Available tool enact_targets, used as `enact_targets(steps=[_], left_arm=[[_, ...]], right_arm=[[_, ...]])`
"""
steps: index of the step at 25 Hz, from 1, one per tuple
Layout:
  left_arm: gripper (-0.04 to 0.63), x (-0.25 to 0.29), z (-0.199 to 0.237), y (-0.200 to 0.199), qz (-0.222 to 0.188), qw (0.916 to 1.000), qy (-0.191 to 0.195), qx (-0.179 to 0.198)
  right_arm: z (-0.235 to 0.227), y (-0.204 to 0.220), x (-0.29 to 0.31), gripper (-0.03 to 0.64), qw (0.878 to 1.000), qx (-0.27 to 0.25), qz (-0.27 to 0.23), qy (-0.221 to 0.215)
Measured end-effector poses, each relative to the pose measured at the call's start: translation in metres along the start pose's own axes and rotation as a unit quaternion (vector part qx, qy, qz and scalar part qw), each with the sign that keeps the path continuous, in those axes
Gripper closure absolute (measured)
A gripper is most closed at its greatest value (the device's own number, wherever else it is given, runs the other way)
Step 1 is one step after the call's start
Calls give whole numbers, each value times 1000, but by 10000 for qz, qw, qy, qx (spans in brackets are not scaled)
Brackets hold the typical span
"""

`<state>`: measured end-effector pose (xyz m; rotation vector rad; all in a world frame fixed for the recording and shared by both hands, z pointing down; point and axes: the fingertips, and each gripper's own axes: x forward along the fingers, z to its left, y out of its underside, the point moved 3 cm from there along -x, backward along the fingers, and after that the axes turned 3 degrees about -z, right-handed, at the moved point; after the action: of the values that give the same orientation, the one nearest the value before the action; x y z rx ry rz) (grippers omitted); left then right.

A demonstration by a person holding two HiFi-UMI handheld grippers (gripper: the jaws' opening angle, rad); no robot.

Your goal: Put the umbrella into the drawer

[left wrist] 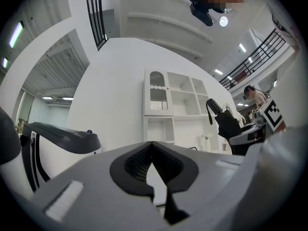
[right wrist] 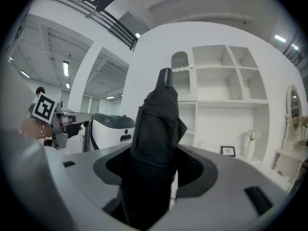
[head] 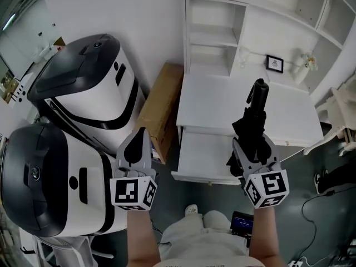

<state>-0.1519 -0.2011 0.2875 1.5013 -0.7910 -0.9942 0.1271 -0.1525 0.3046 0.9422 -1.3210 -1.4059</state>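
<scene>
Two grippers are nearest the person, held out roughly level side by side at the ends of extended forearms. The left gripper is clenched on nothing, its jaws together. The right gripper grasps the folded black umbrella by its near end, so most of its length juts forward past the jaws. It seems to lie above the open white drawer, reaching toward the desk top beyond. That long overhang is the likely risk. The far end could catch the desk edge during lowering, or the umbrella could pivot in the pads and land across the drawer rim. Farthest back stand white shelves.
</scene>
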Motion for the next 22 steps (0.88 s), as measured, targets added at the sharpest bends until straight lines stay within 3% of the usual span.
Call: enact_targets(steps=[12,22], left_arm=[[594,23,12,49,500,9986,74,-178],[592,36,19,75,768,9964,-82,-345]], right_arm=[[5,56,42,348,9969,205,752,-140],[9,104,63,348,9882,190,1445,-462]])
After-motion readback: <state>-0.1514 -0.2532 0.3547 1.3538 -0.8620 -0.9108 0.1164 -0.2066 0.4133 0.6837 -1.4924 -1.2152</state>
